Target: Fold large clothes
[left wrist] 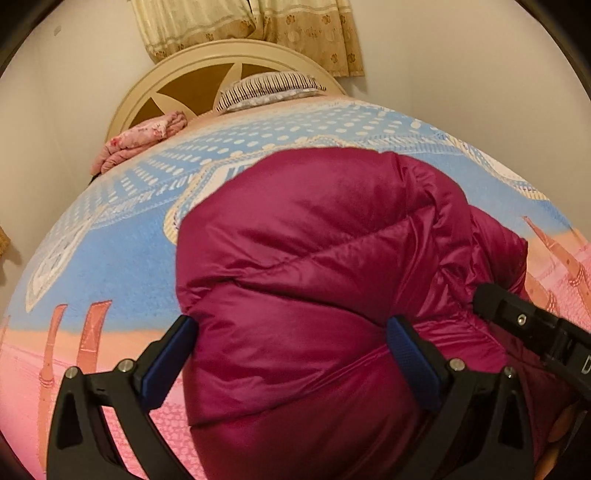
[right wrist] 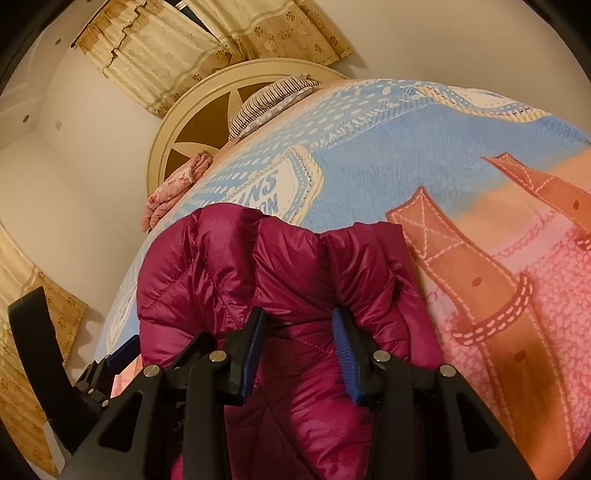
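While the magenta down jacket [left wrist: 332, 266] is lying bunched on the patterned bedspread [left wrist: 110, 258], its bulk is straddled by the wide-apart fingers of the left gripper [left wrist: 291, 358]. A thick fold is clamped by the right gripper [right wrist: 299, 332]. Near the headboard [left wrist: 177, 77], a striped pillow [left wrist: 266, 88] and a folded pink blanket [left wrist: 140, 140] are seen, with curtains [left wrist: 258, 26] behind.
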### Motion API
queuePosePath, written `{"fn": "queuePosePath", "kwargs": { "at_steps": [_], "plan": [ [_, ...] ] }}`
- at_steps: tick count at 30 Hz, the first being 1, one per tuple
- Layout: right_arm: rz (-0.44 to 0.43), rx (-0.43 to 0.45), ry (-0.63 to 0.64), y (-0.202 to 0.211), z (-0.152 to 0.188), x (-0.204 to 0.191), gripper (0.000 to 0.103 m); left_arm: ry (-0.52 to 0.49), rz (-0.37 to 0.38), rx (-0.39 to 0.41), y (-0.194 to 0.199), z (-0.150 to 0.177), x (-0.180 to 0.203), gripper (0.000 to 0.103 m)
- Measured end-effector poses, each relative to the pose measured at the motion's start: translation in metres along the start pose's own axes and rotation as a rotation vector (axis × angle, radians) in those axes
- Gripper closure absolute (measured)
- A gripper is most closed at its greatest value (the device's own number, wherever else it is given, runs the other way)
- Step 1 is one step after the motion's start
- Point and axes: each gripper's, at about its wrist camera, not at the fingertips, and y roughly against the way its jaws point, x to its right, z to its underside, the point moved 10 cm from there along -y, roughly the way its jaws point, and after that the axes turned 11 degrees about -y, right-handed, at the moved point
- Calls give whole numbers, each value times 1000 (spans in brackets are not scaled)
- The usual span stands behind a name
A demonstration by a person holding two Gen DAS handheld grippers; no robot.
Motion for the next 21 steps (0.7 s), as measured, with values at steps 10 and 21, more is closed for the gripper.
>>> {"fn": "queuePosePath", "kwargs": {
  "at_steps": [10,21],
  "plan": [
    [-6,-19,-13,-13,-1,9,65,23,34,-16,-2,1,2,0],
    [-13,-14,-13,-16,1,15,65,148,64,-50,-38,-19,-25,0]
  ]
}}
